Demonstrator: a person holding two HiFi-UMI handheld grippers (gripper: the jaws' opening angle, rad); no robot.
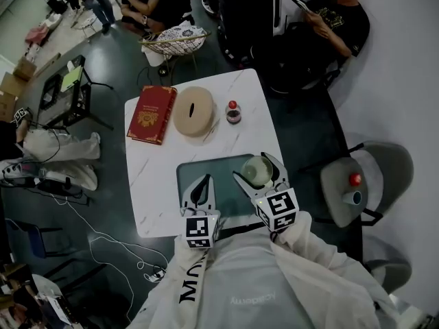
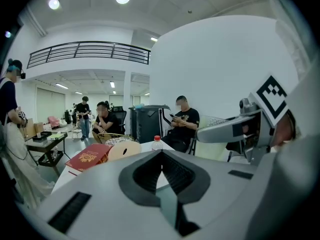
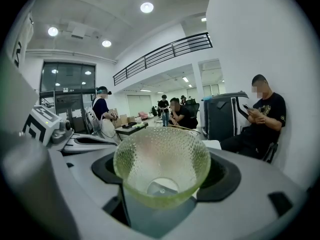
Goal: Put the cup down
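Head view: the right gripper [image 1: 255, 169] holds the green cup [image 1: 257, 171] upright over the right end of the dark mat [image 1: 219, 173] on the white surface [image 1: 154, 184]; the left gripper [image 1: 199, 188] is over the mat's left part. Left gripper view: its fingers [image 2: 145, 171] meet at the tips, nothing between them. Right gripper view: the fingers [image 3: 225, 176] clasp the cup low on its sides.

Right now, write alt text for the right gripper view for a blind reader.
A pale green dimpled glass cup, its mouth facing the camera, sits clamped in the grey jaws of the right gripper. Behind it, a seated person looks at a phone.
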